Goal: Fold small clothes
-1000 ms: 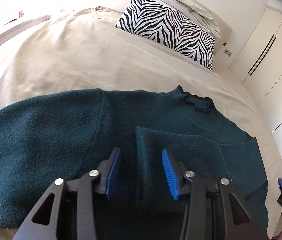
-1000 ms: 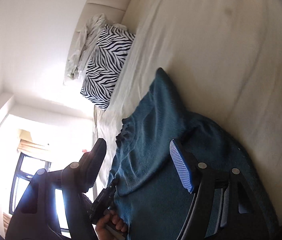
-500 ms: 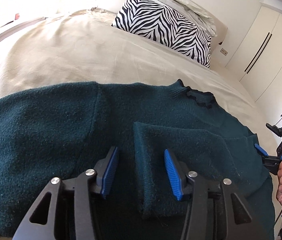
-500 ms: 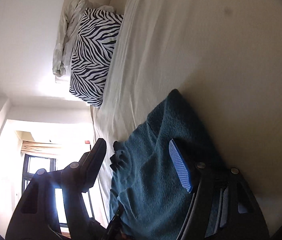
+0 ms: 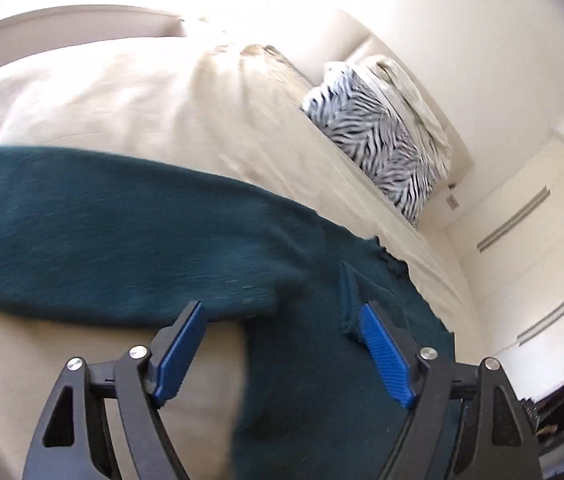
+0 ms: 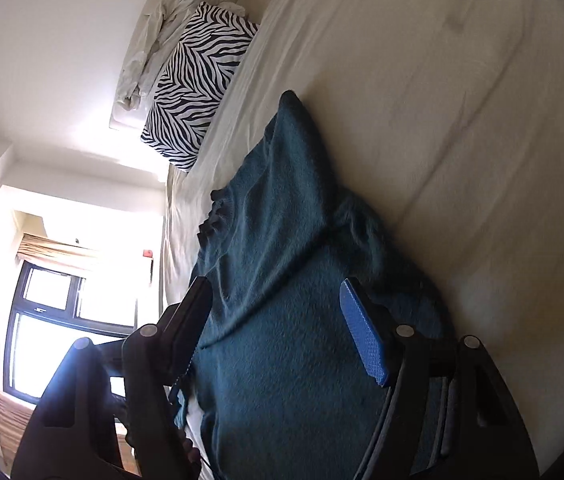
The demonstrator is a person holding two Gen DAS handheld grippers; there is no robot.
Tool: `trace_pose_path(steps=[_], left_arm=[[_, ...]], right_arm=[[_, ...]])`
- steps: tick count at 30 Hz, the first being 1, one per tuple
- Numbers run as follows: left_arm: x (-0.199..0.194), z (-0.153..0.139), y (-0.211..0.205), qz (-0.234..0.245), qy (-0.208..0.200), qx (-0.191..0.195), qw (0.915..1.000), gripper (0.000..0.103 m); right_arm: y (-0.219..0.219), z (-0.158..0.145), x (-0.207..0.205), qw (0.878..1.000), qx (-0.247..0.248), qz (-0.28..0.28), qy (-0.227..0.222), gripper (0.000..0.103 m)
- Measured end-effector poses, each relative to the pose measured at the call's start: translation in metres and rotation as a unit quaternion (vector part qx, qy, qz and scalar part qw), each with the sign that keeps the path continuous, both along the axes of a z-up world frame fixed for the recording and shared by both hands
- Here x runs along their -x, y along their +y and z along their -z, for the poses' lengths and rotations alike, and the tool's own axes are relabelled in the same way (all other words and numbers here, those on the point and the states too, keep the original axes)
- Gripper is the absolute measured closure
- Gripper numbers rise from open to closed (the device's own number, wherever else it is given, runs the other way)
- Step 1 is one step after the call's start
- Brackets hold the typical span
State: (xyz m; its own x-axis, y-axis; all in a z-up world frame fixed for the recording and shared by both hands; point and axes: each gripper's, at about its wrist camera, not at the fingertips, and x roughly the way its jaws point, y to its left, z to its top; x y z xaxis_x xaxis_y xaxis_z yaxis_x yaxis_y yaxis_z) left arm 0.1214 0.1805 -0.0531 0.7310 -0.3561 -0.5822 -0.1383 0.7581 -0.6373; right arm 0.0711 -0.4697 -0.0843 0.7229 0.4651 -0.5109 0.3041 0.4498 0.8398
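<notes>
Both grippers, left (image 5: 282, 344) and right (image 6: 277, 324), gape over the soft, limp sweater (image 5: 121, 240); pinch its sleeve edge at 9 o'clock.

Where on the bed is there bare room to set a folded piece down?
Bare bedspread lies between the teal sweater and the zebra pillow, and beside the sweater in the right wrist view. The near edge is crowded by sweater and both open grippers.

a cream-covered bed (image 6: 462, 120) fills the room, a zebra-print pillow (image 6: 197, 80) at its head against the white wall, with white wardrobe doors (image 5: 538, 264) and a bright window (image 6: 53, 332) beside the bed.
</notes>
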Motion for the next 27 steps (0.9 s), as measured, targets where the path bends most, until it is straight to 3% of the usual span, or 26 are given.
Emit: trace_pose_path(steps=[3,6,9,14,16,18,20,21,22,24,27], left_arm=[[0.047,0.019,0.071,-0.097,0.028,0.055,0.9934,0.020],[0.078,0.038,0.127,-0.173,0.037,0.133,0.9753,0.028],[0.085,0.045,0.152,-0.221,0.029,0.193,0.9556,0.028],[0.074,0.059,0.171,-0.297,0.031,0.249,0.9213,0.025],[0.066,0.057,0.175,-0.309,0.015,0.259,0.9149,0.024],[0.058,0.057,0.177,-0.315,0.016,0.264,0.9113,0.037],[0.047,0.054,0.182,-0.313,0.016,0.264,0.9122,0.071],[0.042,0.051,0.182,-0.309,0.018,0.254,0.9164,0.080],[0.036,0.043,0.180,-0.303,0.017,0.237,0.9231,0.095],[0.027,0.025,0.167,-0.284,0.004,0.204,0.9367,0.096],[0.001,-0.022,0.119,-0.219,-0.031,0.129,0.9666,0.096]], right_arm=[[0.037,-0.005,0.011,1.000,-0.009,-0.023,-0.008,0.037],[0.085,-0.008,0.009,0.998,-0.017,-0.059,-0.014,0.037],[0.126,-0.011,0.014,0.996,-0.020,-0.091,-0.016,0.037],[0.165,-0.023,0.024,0.993,-0.018,-0.118,-0.022,0.037],[0.170,-0.029,0.026,0.993,-0.012,-0.119,-0.024,0.037],[0.167,-0.033,0.030,0.993,-0.010,-0.114,-0.026,0.037],[0.157,-0.035,0.036,0.994,-0.013,-0.104,-0.028,0.037],[0.150,-0.035,0.036,0.995,-0.014,-0.098,-0.029,0.037],[0.145,-0.035,0.040,0.995,-0.013,-0.093,-0.029,0.037],[0.132,-0.033,0.050,0.996,-0.016,-0.081,-0.029,0.037],[0.116,-0.027,0.061,0.997,-0.022,-0.066,-0.028,0.037]])
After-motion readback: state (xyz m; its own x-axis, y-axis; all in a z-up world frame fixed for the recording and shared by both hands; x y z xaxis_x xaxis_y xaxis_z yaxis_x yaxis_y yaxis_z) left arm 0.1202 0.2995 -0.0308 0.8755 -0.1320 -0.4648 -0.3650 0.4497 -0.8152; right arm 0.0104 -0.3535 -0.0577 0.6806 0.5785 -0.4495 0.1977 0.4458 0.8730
